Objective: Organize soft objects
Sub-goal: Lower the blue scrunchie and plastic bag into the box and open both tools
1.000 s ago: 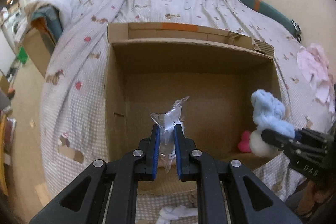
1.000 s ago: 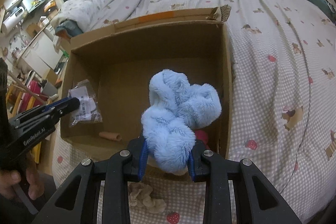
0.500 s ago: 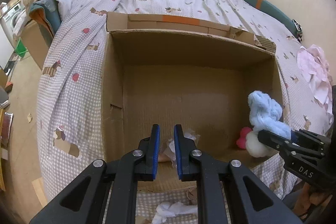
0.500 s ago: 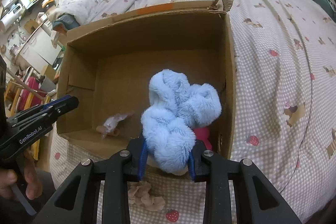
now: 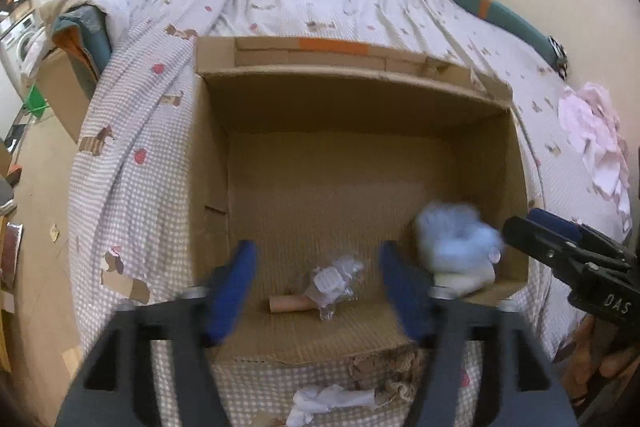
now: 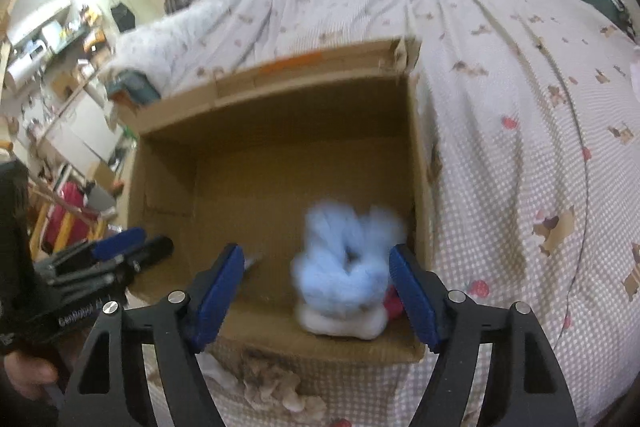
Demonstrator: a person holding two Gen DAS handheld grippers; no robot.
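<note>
Notably, both tools stood wide apart and held nothing. The left gripper (image 5: 318, 279) had its blue pads (image 5: 236, 287) spread over the near edge of the cardboard box (image 5: 216, 155), which sat open-topped on the checked bedspread (image 5: 132, 131). Directly between those pads, on the box floor near the front wall, lay a clear plastic packet (image 5: 334, 281) resting against a small tan tube (image 5: 286, 304); neither touched the pads.

The right gripper (image 6: 318, 297) was likewise fully spread, its pads (image 6: 412, 297) flanking but not gripping the fluffy light-blue soft toy (image 6: 344, 267). The toy appeared blurred, so it could not be determined whether it was already resting on the floor. It occupied the near right corner of the box, on or just above a white soft item (image 6: 344, 323), with a pink item (image 6: 394, 303) just beside it against the right wall. From the left wrist view the same toy (image 5: 456, 243) appeared at the near right corner, close to the tip of the right gripper (image 5: 560, 239).

Outside the box, crumpled beige fabric (image 6: 276, 383) and a white cloth (image 5: 332, 397) lay on the bedspread just in front of the near wall. A pale pink garment (image 5: 596, 139) lay far right on the bed, well apart from the box.
</note>
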